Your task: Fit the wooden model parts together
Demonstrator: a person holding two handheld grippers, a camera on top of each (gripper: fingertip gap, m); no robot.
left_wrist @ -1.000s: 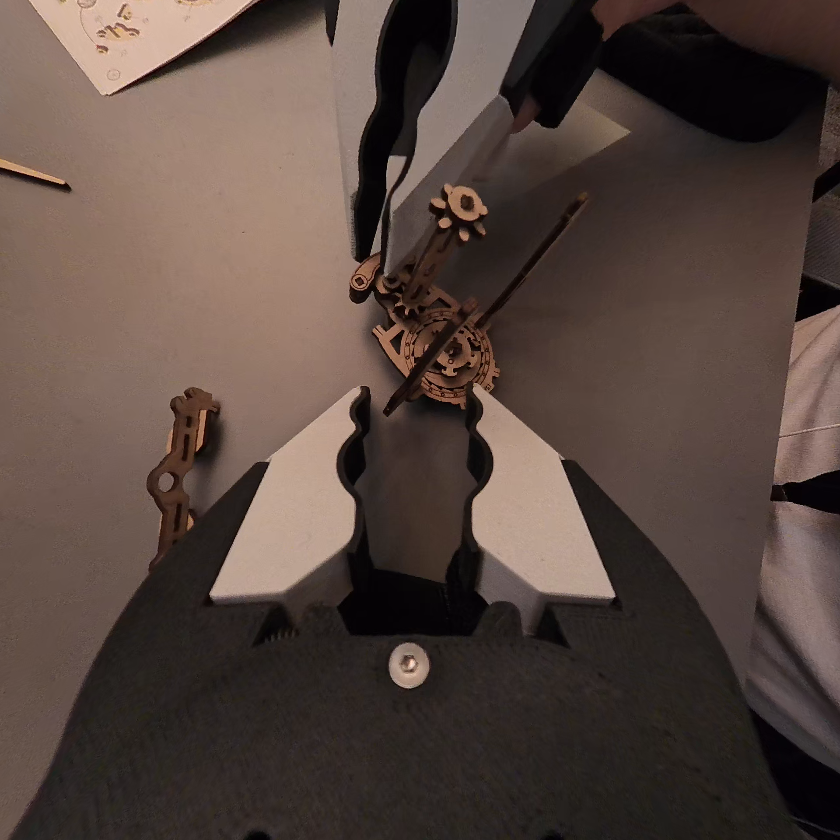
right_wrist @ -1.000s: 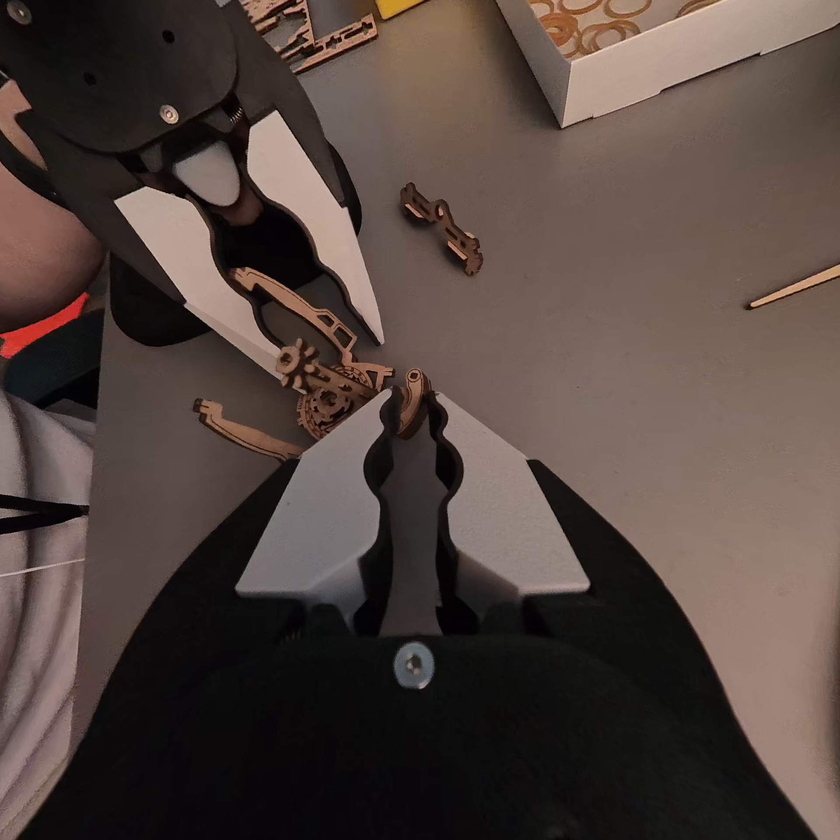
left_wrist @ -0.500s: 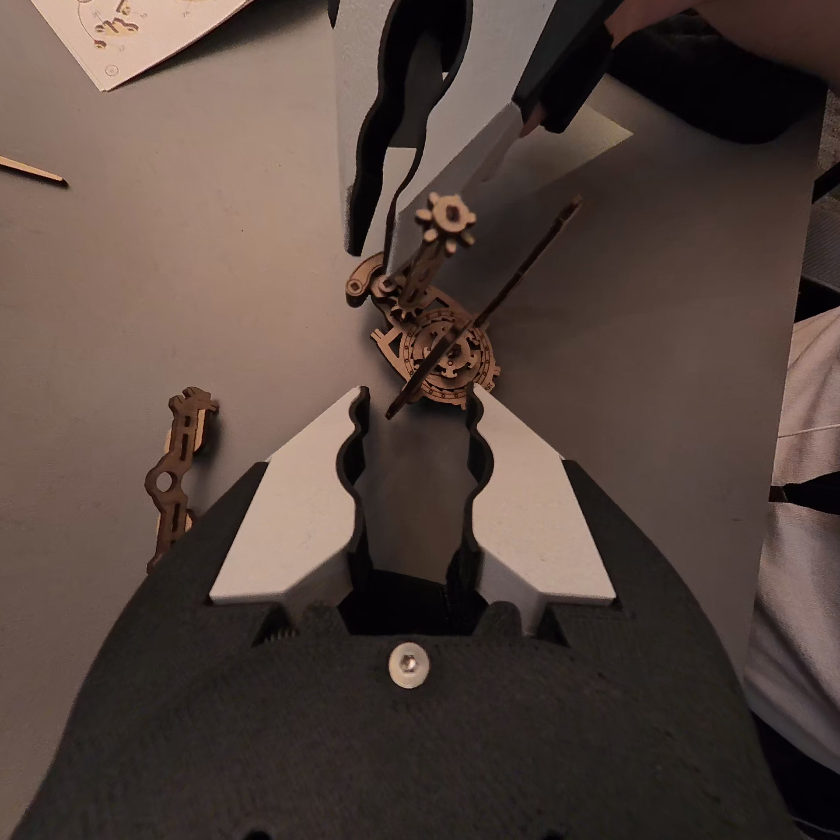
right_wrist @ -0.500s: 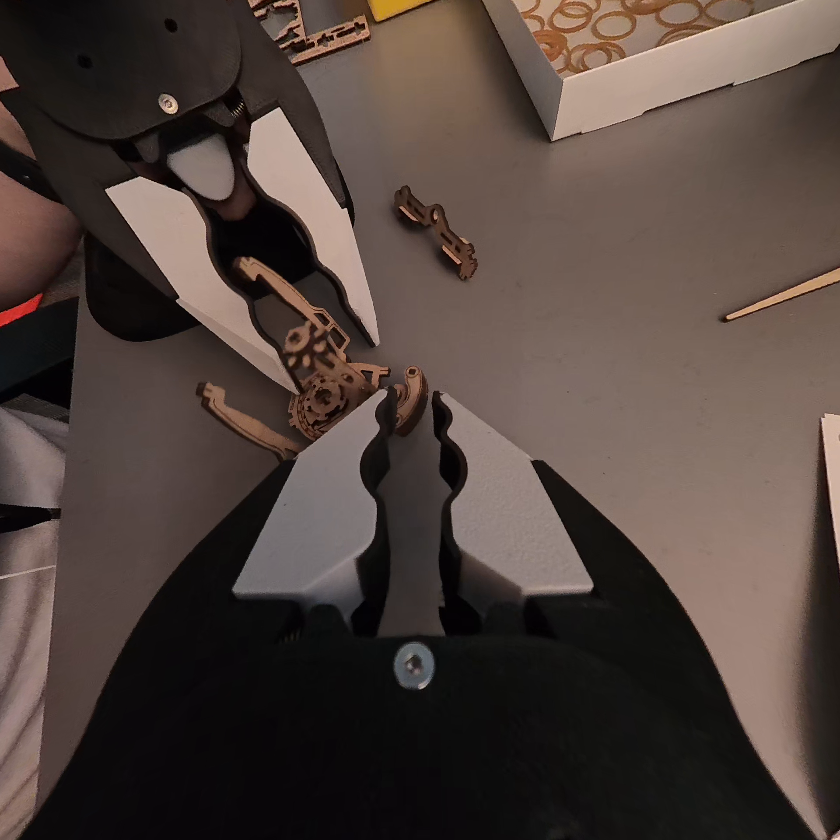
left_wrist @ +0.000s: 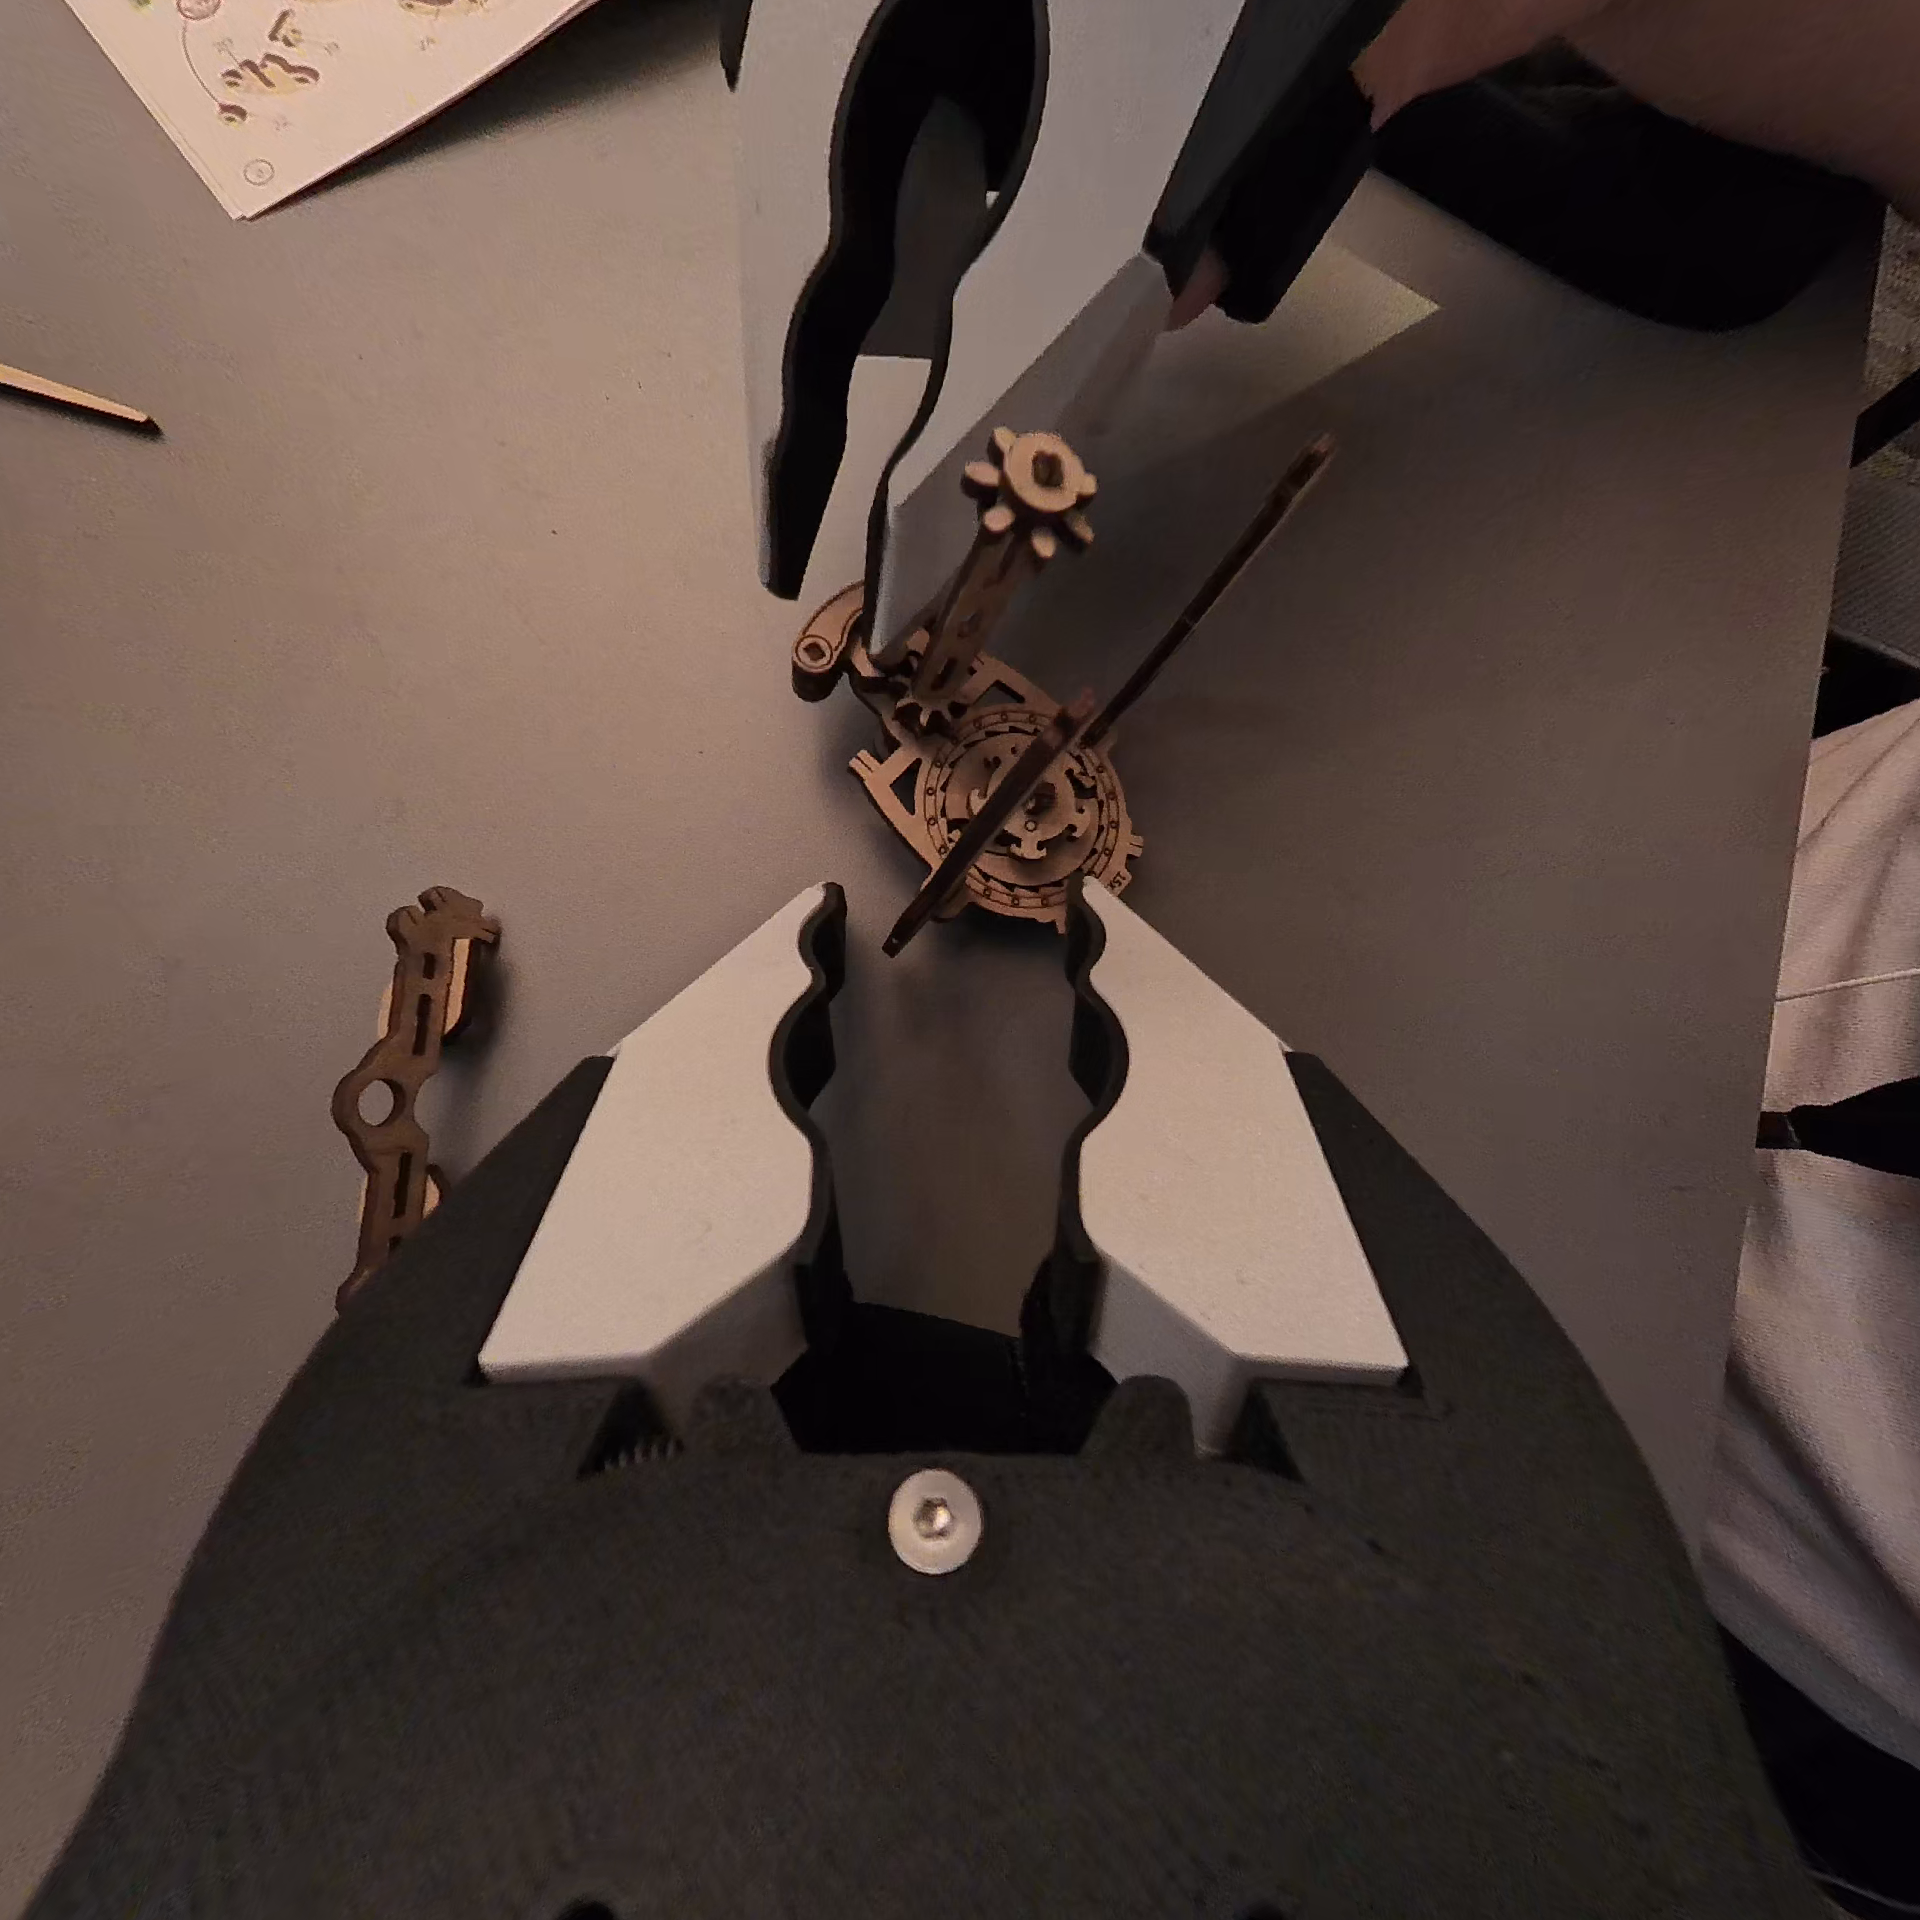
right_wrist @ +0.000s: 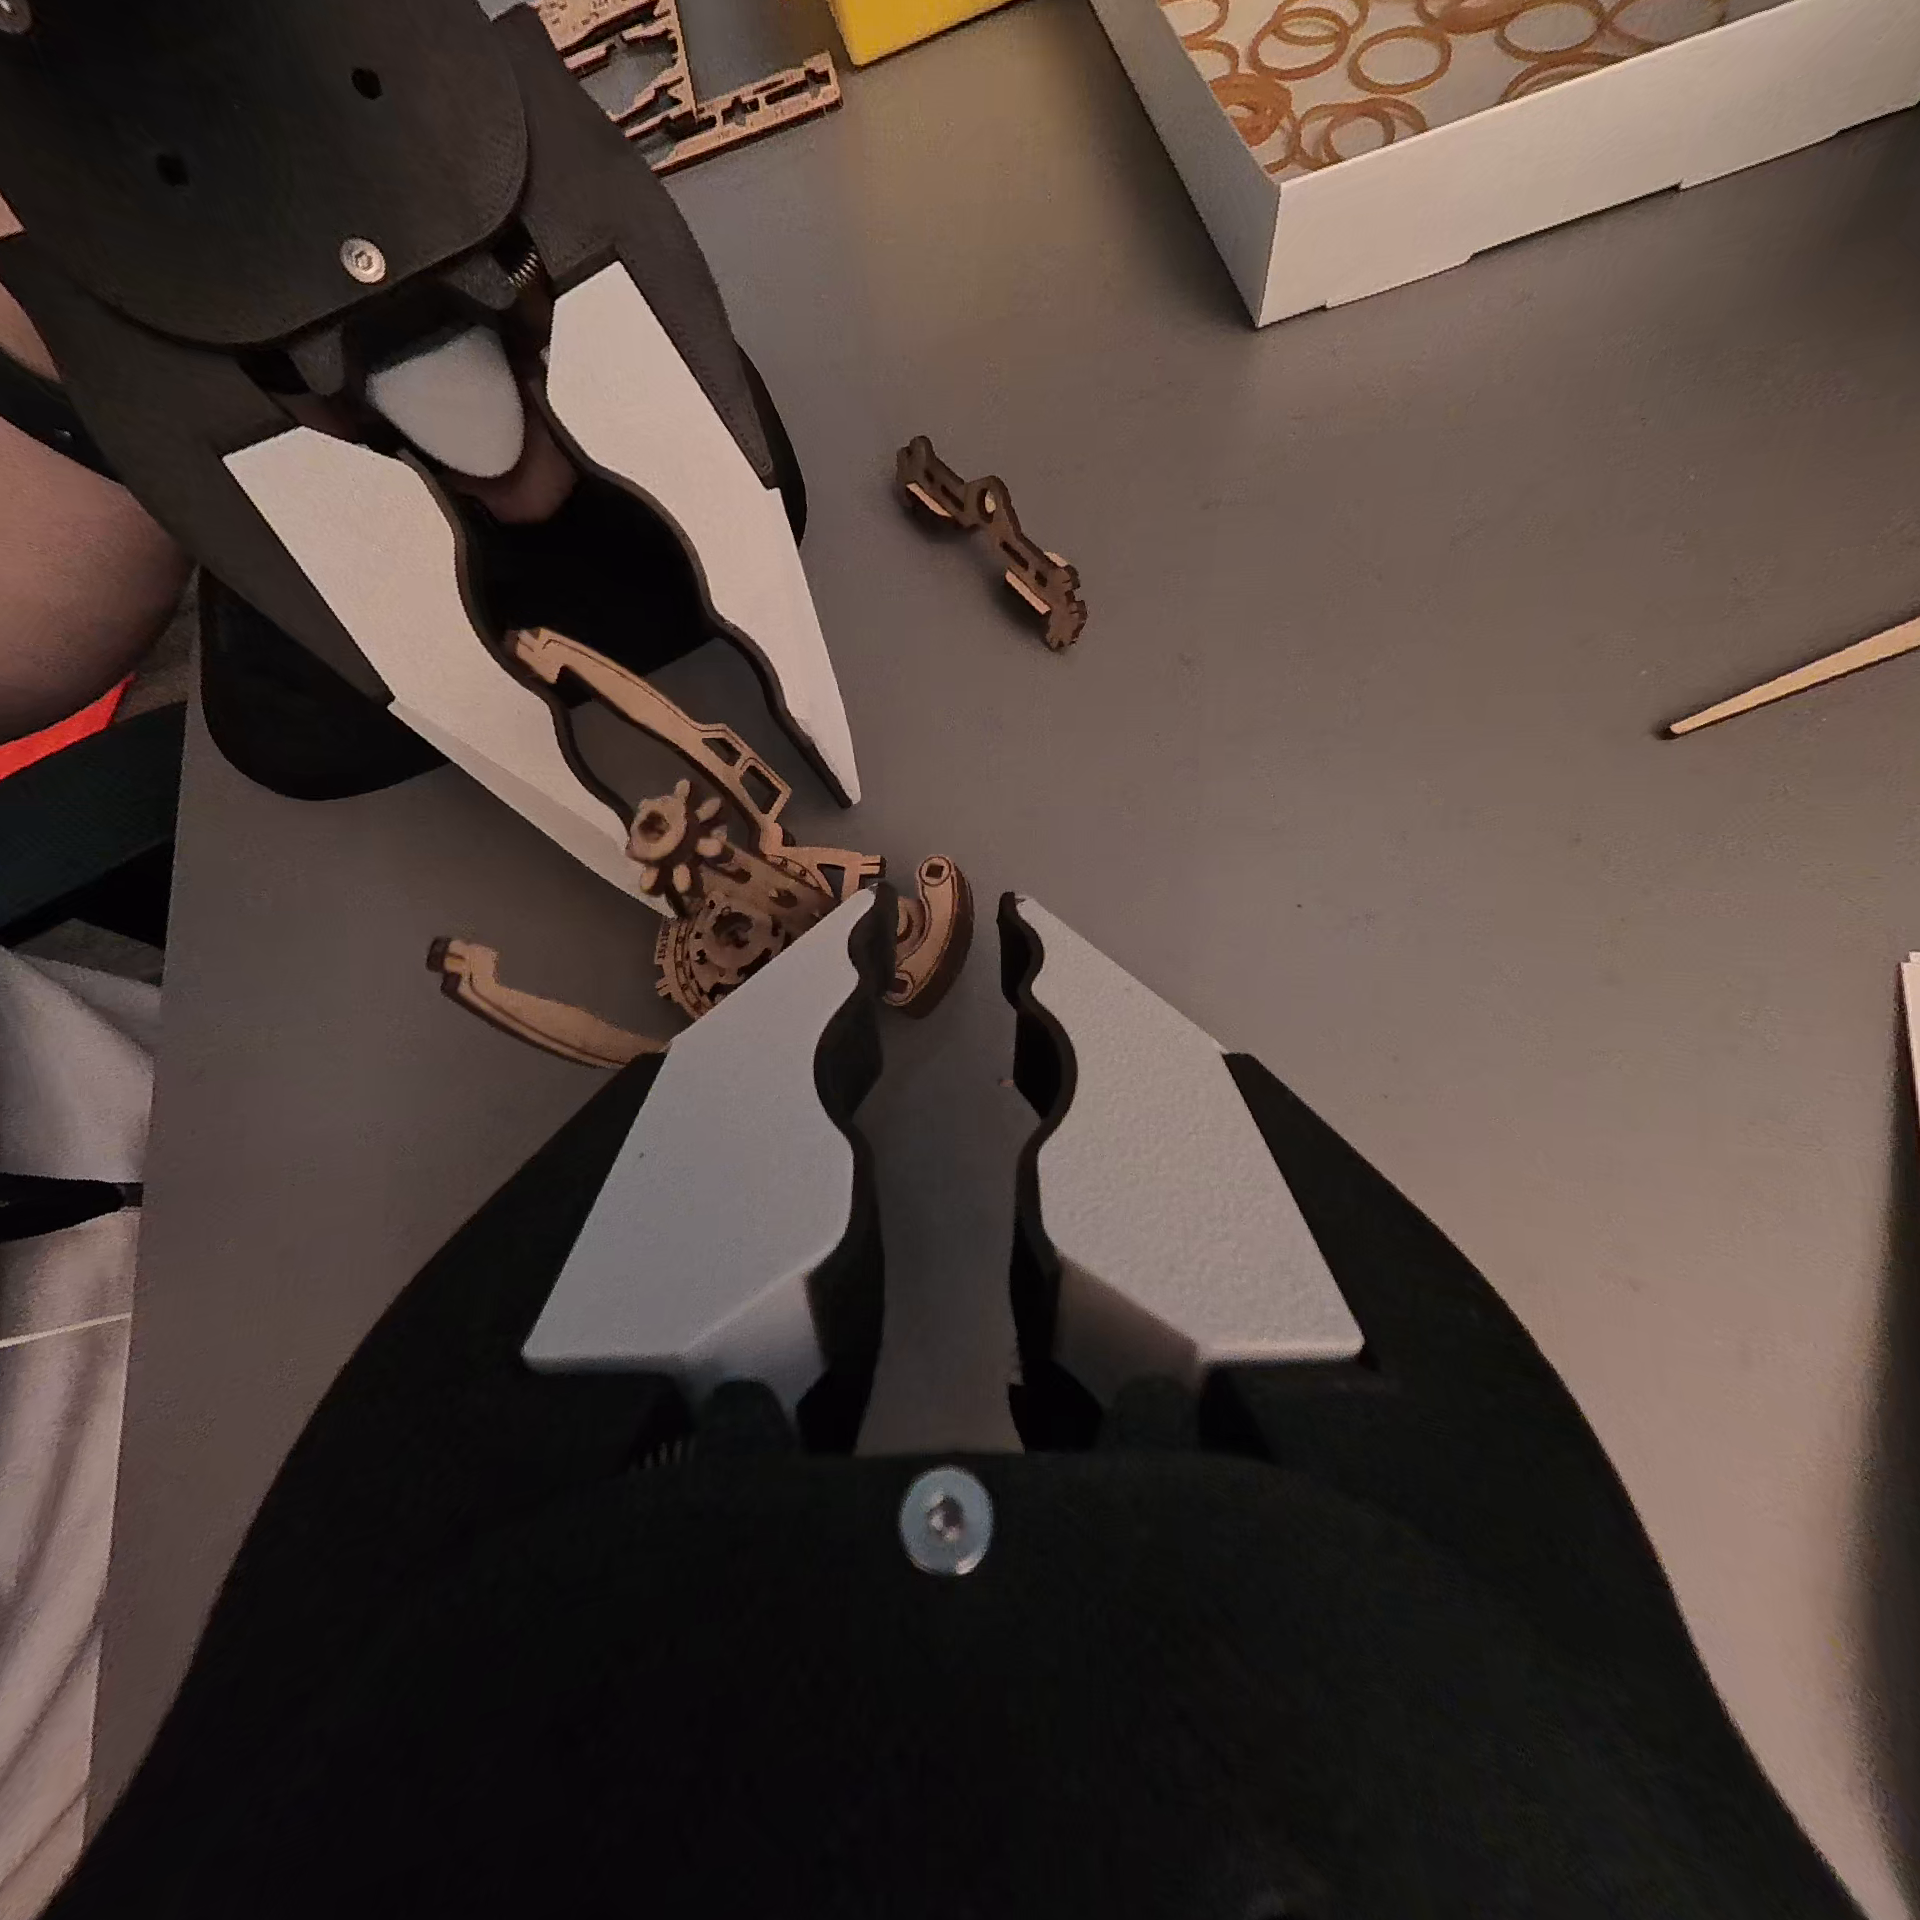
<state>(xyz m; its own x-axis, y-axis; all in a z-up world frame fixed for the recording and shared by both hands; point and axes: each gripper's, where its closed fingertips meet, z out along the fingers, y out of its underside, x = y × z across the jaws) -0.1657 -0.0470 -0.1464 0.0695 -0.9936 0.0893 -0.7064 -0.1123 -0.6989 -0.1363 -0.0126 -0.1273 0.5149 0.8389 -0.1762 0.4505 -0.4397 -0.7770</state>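
The wooden model (left_wrist: 997, 790) lies on the grey table (left_wrist: 416, 623): a gear disc, an upright post with a small cog (left_wrist: 1029, 488), and a long thin arm (left_wrist: 1143, 634) set on edge across it. My left gripper (left_wrist: 956, 914) is open just short of the disc, with the arm's near end between its jaws, untouched. My right gripper (right_wrist: 940, 904) is open, its tips either side of the model's curved end piece (right_wrist: 930, 935). The model (right_wrist: 727, 914) also shows in the right wrist view, with the left gripper (right_wrist: 743, 842) above it.
A loose notched wooden strip (left_wrist: 416, 1081) lies left of my left gripper, also seen in the right wrist view (right_wrist: 987, 540). A thin stick (right_wrist: 1787, 686), a white box of rubber bands (right_wrist: 1351, 239), a cut-out wooden sheet (right_wrist: 707, 94) and a printed sheet (left_wrist: 312, 83) lie around. The table edge (left_wrist: 1808, 935) and a person are on the right. The right tips stand about 15 centimeters off the thin stick (right_wrist: 1787, 686).
My right gripper's jaws have widened a little around the curved end piece and it has drawn back slightly. My left gripper and the model have barely moved.
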